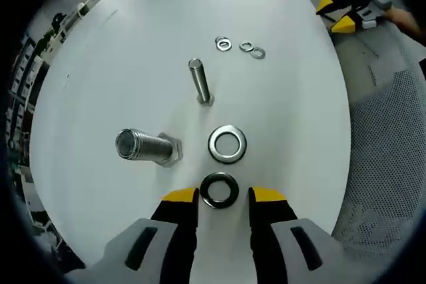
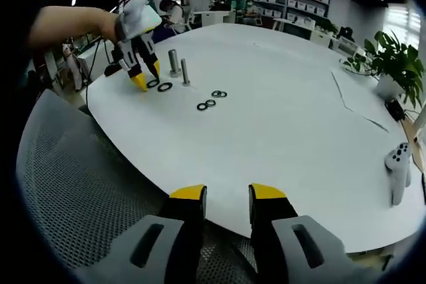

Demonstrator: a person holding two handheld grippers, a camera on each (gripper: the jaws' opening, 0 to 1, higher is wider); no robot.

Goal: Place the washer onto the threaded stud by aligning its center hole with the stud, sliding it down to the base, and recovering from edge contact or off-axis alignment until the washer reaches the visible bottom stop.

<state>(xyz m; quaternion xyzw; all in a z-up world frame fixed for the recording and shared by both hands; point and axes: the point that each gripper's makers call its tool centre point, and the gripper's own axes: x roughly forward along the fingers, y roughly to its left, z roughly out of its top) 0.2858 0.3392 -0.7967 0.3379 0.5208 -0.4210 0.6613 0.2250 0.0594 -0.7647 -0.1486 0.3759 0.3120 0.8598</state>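
Observation:
A dark washer [image 1: 219, 189] lies flat on the white table [image 1: 120, 64], between the yellow tips of my left gripper [image 1: 224, 195], which is open and straddles it. Just beyond lies a larger silver washer [image 1: 227, 144]. A thick threaded stud [image 1: 143, 145] stands on its hex base to the left, and a slim stud [image 1: 198, 81] stands farther off. In the right gripper view my right gripper [image 2: 227, 194] is open and holds nothing, hovering at the table's near edge. The left gripper [image 2: 148, 76], the two studs [image 2: 178, 66] and the washers [image 2: 160, 86] show far off there.
Three small washers [image 1: 241, 47] lie beyond the slim stud. A grey mesh chair [image 2: 80, 184] sits beside the table. A white controller [image 2: 397, 171] and a potted plant [image 2: 393, 64] are at the far side. The right gripper [image 1: 336, 14] is off the table's edge.

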